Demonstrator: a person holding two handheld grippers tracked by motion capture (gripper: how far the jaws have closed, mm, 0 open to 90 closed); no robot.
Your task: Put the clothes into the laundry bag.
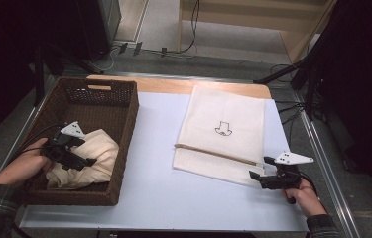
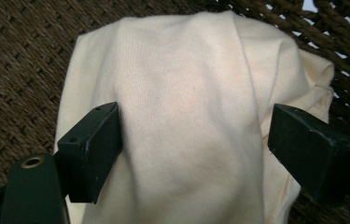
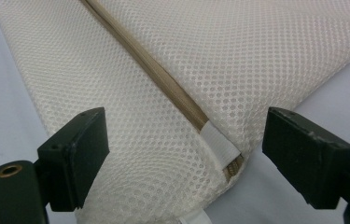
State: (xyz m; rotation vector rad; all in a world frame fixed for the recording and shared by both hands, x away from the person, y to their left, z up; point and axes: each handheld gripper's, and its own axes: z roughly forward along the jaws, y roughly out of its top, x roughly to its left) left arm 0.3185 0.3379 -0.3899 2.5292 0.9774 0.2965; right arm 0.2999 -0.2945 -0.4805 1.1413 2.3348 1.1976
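Note:
A cream cloth lies crumpled inside the brown wicker basket at the left. My left gripper hangs just over that cloth, jaws open, one on each side of a raised fold, pads not pressing it. At the right a white mesh bag with a tan zipper lies flat on the table. My right gripper is open at the bag's near right corner. Its jaws straddle the zipper end with its white tab, apart from the mesh.
A pale blue sheet covers the table; bare wood shows along the far edge. Metal rails run down both table sides. Cables and dark stands lie on the floor beyond the table.

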